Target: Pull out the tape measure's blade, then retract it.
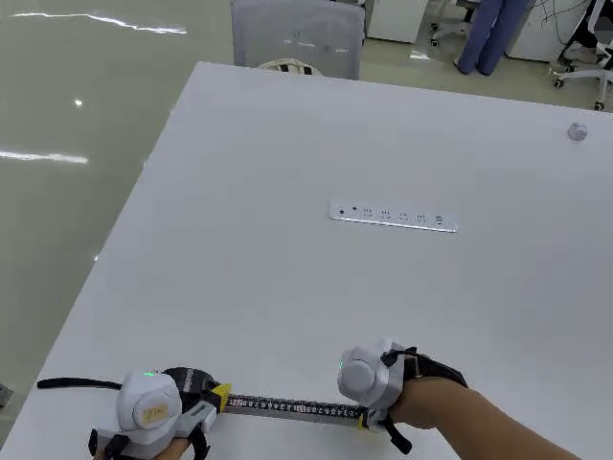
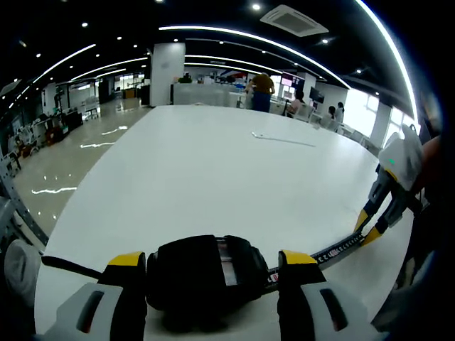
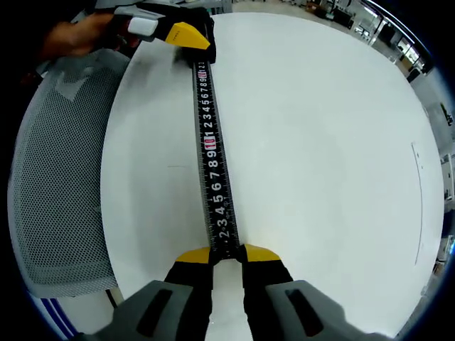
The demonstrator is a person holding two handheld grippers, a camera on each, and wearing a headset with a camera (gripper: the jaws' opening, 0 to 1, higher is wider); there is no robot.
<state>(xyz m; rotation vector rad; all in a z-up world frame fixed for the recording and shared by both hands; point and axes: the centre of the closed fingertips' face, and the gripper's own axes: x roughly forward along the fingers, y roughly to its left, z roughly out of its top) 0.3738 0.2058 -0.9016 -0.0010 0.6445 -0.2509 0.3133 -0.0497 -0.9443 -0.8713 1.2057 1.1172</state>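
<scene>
Gripping the tape measure's black case (image 2: 206, 273), the left gripper (image 1: 215, 398) has its 2 yellow-tipped jaws clenched on either side of it, at 7 o'clock in the head view. The blade (image 3: 211, 156) is out, numbers up, stretching over the white table (image 1: 287, 172) from the case toward 3 o'clock. There it meets the right gripper (image 3: 227, 252), whose 2 jaws are pinched together on the blade's low-numbered end. A strap (image 1: 72, 383) trails from the case toward 9 o'clock. A white power strip (image 1: 393, 217) lies well apart, at 12 o'clock from the blade.
</scene>
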